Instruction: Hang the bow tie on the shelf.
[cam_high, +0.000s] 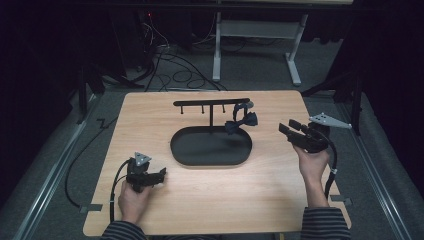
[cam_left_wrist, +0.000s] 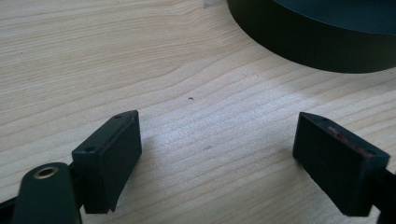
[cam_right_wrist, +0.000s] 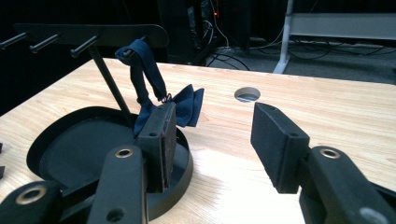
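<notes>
Navy bow tie hanging on stand, right gripper near it.

Table (cam_high: 150, 115) w/ stand (cam_high: 212, 102) and tray (cam_high: 190, 150); bow tie (cam_high: 242, 121) hangs vertical at about 10 o'clock from right gripper (cam_high: 292, 128), jaws spread, empty. Left gripper (cam_high: 159, 175) far, also spread, empty.

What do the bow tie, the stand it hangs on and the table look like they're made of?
Bow tie: dark navy cloth, going by its soft folds and limp strap. Stand with oval tray: probably metal painted matte black, thin, rigid and dull; coated plastic is possible. Table: pale wood or wood-look laminate, with visible grain lines.
</notes>
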